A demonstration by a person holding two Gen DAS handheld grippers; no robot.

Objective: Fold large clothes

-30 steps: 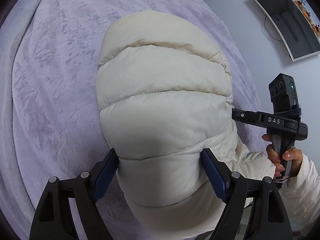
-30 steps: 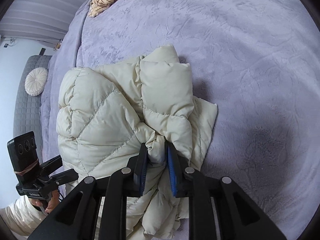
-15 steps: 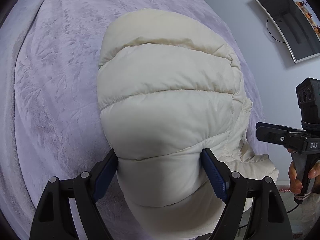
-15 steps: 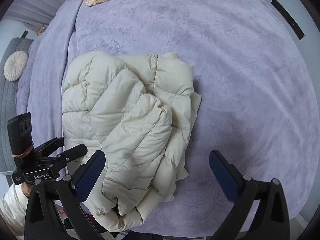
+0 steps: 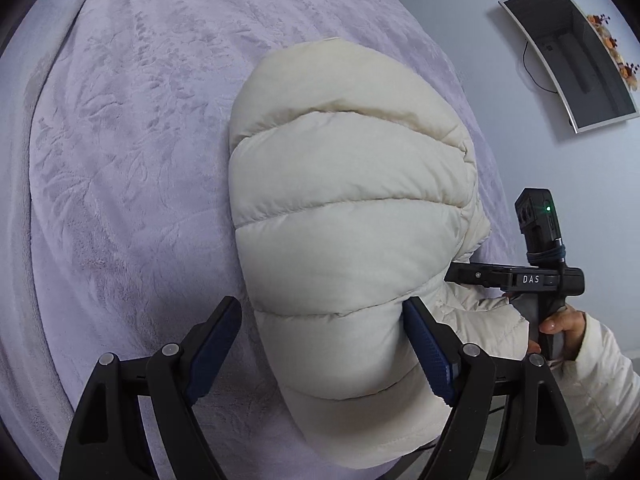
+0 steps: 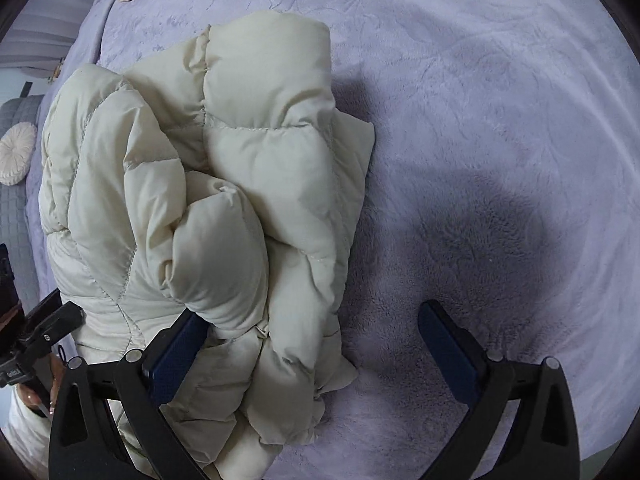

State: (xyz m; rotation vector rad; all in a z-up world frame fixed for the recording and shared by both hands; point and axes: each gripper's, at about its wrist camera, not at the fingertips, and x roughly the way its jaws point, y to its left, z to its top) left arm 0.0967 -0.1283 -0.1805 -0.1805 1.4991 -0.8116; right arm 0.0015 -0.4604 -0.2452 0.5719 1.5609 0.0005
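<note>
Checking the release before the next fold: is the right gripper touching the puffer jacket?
Cannot tell. In the right wrist view, the right gripper is wide open; one pad overlaps the puffer jacket fold, no clear gap or press.

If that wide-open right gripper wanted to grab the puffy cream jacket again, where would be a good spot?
Probably the rounded sleeve roll lying on top of the jacket, just ahead of the right gripper. Come straight down from above with one finger on each side: it bulges clear of the folded body, so the pads could pinch it without dragging the layers beneath.

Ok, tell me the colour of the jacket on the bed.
Cream, plain, with quilted puffy panels. The jacket shows best in the right wrist view.
</note>
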